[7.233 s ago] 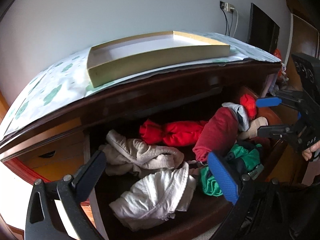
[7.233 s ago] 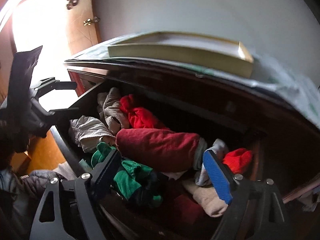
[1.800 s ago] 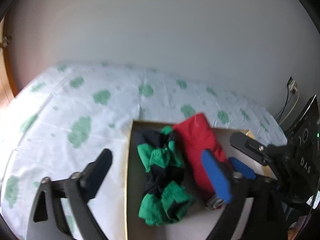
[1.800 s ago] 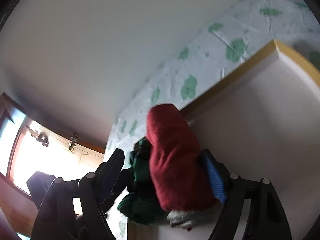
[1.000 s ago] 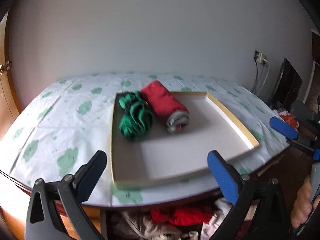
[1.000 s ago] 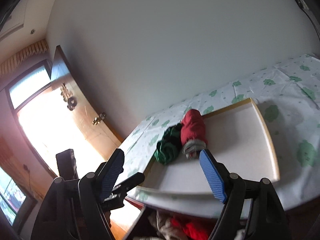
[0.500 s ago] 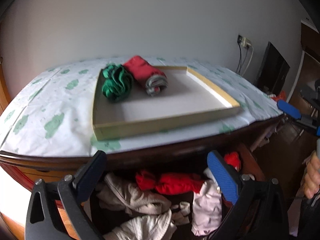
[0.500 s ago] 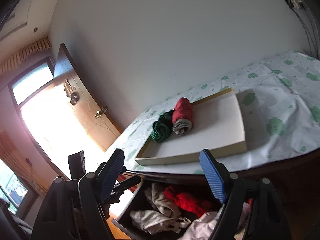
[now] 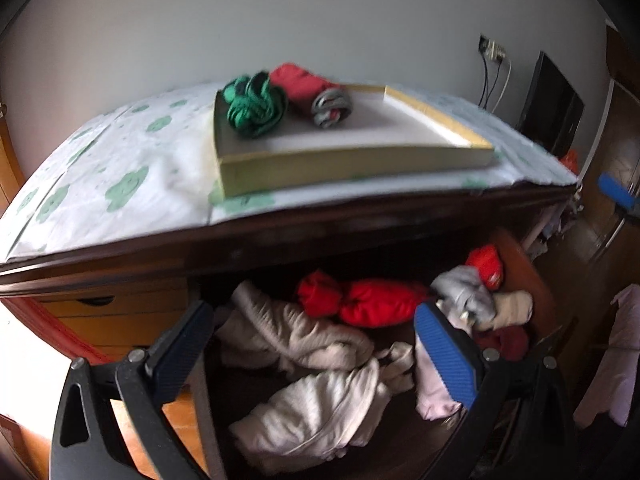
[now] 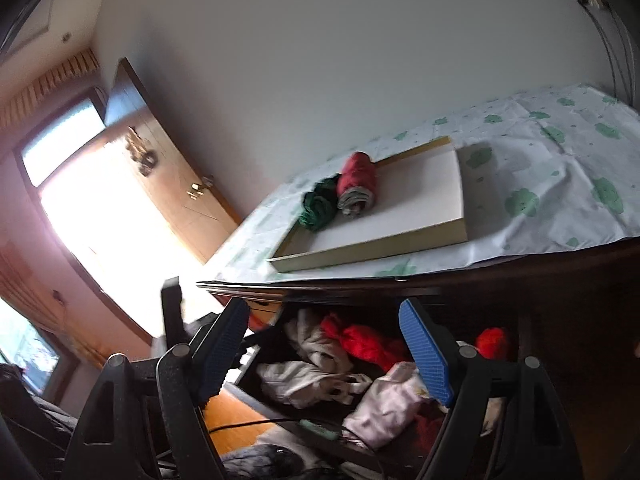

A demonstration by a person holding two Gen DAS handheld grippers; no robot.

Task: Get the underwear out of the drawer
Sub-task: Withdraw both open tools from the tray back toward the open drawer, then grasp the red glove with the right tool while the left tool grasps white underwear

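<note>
The open drawer [image 9: 524, 276] [image 10: 280, 400] below the dresser top holds a jumble of underwear: a red roll [image 9: 360, 300] [image 10: 360, 340], beige and white pieces [image 9: 312, 408] [image 10: 304, 380], a pale pink piece [image 9: 430, 388] [image 10: 388, 404] and a small red bundle [image 9: 486, 266] [image 10: 492, 342]. My left gripper [image 9: 316, 348] hangs open above the drawer with nothing between its fingers. My right gripper [image 10: 324, 344] is also open and empty in front of the drawer. On top, a shallow box [image 9: 344, 160] [image 10: 372, 248] holds a green roll [image 9: 254, 106] [image 10: 318, 206] and a dark red roll [image 9: 308, 88] [image 10: 358, 184].
A white cloth with green prints [image 9: 120, 184] [image 10: 560, 184] covers the dresser top. A wooden door [image 10: 172, 184] and a bright window stand at the left. A dark screen [image 9: 552, 108] and wall cables sit at the right. A pale garment [image 9: 616, 360] hangs at the far right.
Both grippers have drawn back from the box and come down toward the drawer, which now fills the lower part of both views. Both stay open and empty.
</note>
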